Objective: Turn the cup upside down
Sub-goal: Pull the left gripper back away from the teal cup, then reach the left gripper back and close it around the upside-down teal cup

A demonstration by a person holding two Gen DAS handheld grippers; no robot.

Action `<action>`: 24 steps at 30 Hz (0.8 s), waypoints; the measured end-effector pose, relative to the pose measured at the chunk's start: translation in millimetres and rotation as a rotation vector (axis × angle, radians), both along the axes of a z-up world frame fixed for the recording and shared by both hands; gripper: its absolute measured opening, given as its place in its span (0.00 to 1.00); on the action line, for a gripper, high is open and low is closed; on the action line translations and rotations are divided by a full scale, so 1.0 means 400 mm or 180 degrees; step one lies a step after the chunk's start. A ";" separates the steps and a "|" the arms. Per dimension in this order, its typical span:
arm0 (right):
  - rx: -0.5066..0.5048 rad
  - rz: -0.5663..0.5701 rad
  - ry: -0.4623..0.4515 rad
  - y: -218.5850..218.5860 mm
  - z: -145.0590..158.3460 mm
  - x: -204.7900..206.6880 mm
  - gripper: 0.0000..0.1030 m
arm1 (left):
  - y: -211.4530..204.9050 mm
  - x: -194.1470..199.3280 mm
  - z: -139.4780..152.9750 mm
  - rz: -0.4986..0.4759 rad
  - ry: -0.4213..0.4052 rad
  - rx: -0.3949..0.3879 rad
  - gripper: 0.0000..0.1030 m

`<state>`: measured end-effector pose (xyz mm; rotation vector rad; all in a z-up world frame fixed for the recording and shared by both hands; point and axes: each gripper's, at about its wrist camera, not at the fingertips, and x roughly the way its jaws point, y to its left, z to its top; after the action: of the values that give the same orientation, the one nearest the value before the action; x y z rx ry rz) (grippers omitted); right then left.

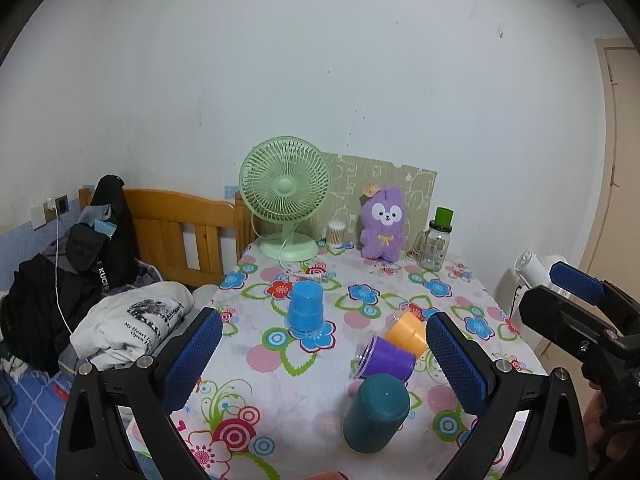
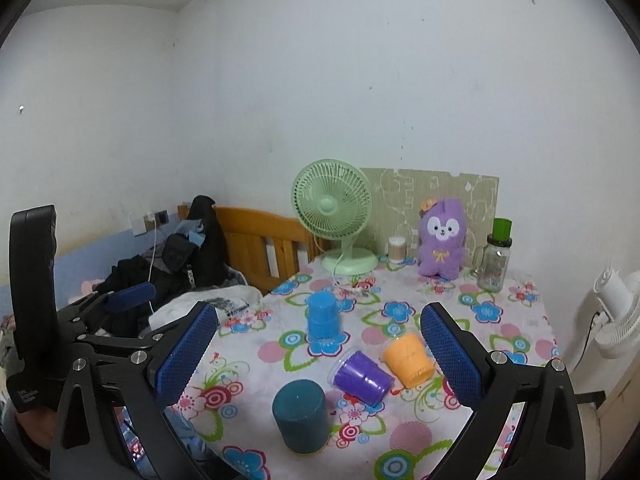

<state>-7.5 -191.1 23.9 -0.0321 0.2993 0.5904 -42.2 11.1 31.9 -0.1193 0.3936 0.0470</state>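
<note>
**A:** Looking along your left gripper (image 1: pixel 324 360) first: what do you have?

**B:** Nothing. Its 2 blue pads stand wide apart with no cup between them, raised above the near edge of the tabletop (image 1: pixel 472 280). Framed between them are 4 cups. The teal cup (image 1: pixel 376 412) is nearest and the blue cup (image 1: pixel 306 310) farther back; both sit mouth-down, base up, so I judge those 2 already flipped. The purple cup (image 1: pixel 388 358) and orange cup (image 1: pixel 406 332) lie on their sides, touching each other, with the purple cup's clear rim pointing toward the left. My right gripper shows at the far right of this view, off the tabletop's edge.

**A:** And the right wrist view?

**B:** My right gripper (image 2: pixel 320 356) is spread just as wide and holds nothing. The purple cup (image 2: pixel 362 376) and orange cup (image 2: pixel 408 358) lie between its pads from this angle, with the teal cup (image 2: pixel 300 416) nearer and the blue cup (image 2: pixel 323 316) beyond.

**A:** Why wait with both open?

**B:** A wide opening lets either gripper straddle a cup's wall. I judge the 2 tipped cups are what remains, and the purple one looks easier to reach. Being on its side, it may roll if nudged, and it could push the orange cup.

**A:** Anything to avoid?

**B:** The fan (image 2: pixel 334 220), plush toy (image 2: pixel 442 236) and jar (image 2: pixel 496 256) stand at the back, well apart from the cups.
</note>
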 end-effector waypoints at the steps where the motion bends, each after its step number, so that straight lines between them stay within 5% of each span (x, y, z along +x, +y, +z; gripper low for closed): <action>1: 0.0006 0.0005 -0.0001 -0.001 0.000 -0.001 1.00 | 0.001 -0.001 0.001 0.0001 -0.0005 -0.0003 1.00; 24: 0.0020 -0.0327 0.0556 -0.093 -0.113 0.075 1.00 | -0.103 0.122 -0.178 -0.0323 0.0679 0.0042 1.00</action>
<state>22.4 -228.3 -21.2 0.0411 0.4659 0.4928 6.4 -30.0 -39.1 -0.0811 0.6116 -0.0383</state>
